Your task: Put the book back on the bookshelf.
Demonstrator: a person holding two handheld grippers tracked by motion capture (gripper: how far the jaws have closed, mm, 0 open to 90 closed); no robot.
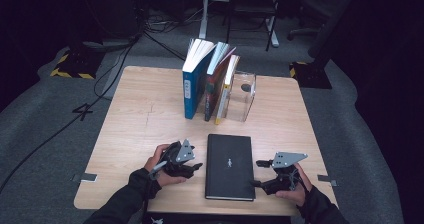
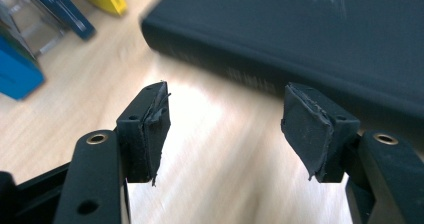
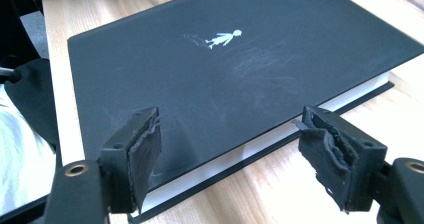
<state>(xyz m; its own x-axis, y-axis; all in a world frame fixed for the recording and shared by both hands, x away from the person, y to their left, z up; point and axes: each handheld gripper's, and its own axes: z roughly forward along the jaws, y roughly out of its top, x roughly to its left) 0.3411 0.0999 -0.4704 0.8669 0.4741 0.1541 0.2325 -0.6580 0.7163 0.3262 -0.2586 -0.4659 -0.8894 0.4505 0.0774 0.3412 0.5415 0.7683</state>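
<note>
Pale wood makes up the surface (image 1: 145, 119), and on its near half a black hardback book (image 1: 230, 166) lies flat, cover up, between the two hands. Behind it a clear acrylic bookend holder (image 1: 242, 96) props a row of upright books (image 1: 207, 81): a blue one, a dark one and a yellow-spined one, leaning loosely with their pages fanned; the holder's far right part stands vacant.

The left claw (image 1: 192, 165) sits low beside the book's spine edge, jaws spread with nothing between them. The right claw (image 1: 262, 173) waits at the page edge, likewise spread and holding nothing, the lower corner of the book lying just ahead of its pads (image 3: 145, 154).

The likely step is lifting the book. It would go best if both claws pinch opposite edges evenly, low on the cover boards, so that the heavy block doesn't sag or swing open.
</note>
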